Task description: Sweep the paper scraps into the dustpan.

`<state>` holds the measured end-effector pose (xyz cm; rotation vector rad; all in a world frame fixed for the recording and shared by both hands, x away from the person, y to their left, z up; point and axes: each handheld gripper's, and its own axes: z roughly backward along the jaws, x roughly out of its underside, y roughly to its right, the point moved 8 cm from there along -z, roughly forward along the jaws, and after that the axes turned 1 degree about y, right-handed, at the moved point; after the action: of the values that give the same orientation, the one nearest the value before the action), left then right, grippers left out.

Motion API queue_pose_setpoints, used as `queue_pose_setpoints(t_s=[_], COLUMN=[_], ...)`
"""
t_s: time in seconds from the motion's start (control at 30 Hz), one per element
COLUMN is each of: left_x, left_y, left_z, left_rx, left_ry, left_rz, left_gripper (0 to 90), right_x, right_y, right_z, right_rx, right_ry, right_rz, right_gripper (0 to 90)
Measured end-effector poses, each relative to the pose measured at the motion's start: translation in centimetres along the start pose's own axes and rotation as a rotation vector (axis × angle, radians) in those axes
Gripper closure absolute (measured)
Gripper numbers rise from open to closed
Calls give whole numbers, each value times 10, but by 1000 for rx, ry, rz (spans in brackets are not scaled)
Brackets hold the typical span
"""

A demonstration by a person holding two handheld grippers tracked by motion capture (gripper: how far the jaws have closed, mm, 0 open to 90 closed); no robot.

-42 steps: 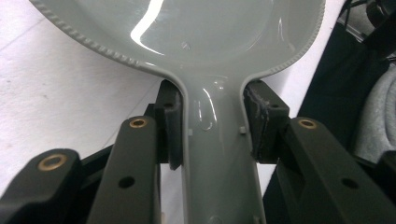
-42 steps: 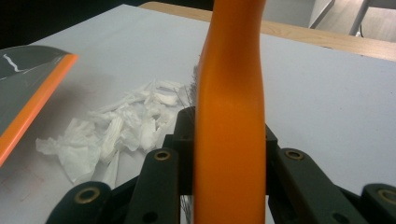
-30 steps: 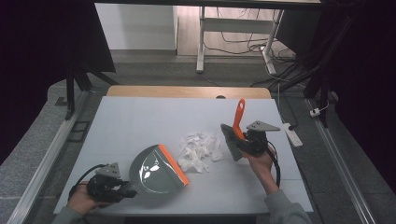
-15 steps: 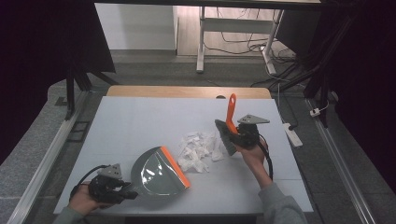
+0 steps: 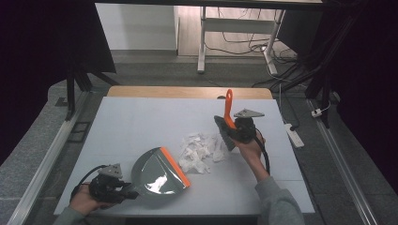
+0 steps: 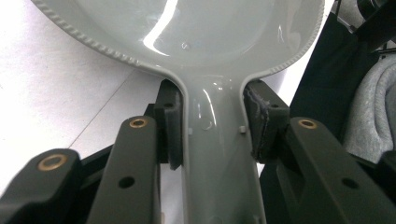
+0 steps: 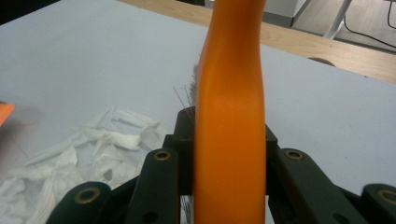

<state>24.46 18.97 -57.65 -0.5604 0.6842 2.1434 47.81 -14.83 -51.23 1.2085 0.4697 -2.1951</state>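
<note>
Glossy grey dustpan (image 5: 157,173) clamped in left tongs (image 6: 212,126), orange-handled brush (image 5: 226,119) in right tongs (image 7: 229,140)

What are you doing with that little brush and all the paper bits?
A person is sweeping up. The left gripper is shut on the handle of a grey dustpan with an orange lip, which lies on the table. The right gripper is shut on the orange handle of a brush, held at the right edge of a pile of white paper scraps. The scraps lie between brush and dustpan, none in the pan yet.
</note>
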Motion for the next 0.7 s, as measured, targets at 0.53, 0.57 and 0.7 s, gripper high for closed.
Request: queue_pose_setpoints(t_s=[0.53,0.57,0.7], left_x=[-1,-1,-1], left_y=[-1,-1,-2], left_z=[-3,-3,-4], left_rx=[3,3,4], left_ry=[-3,-4,-7], left_rz=[11,13,15], left_gripper=[609,610,609], right_x=[4,4,8], right_y=[13,13,13], right_z=[-14,-15,-22], right_rx=[20,20,17], right_ry=[-36,-40,-59], right_rz=[-13,-15,-18], right_gripper=[711,712,712])
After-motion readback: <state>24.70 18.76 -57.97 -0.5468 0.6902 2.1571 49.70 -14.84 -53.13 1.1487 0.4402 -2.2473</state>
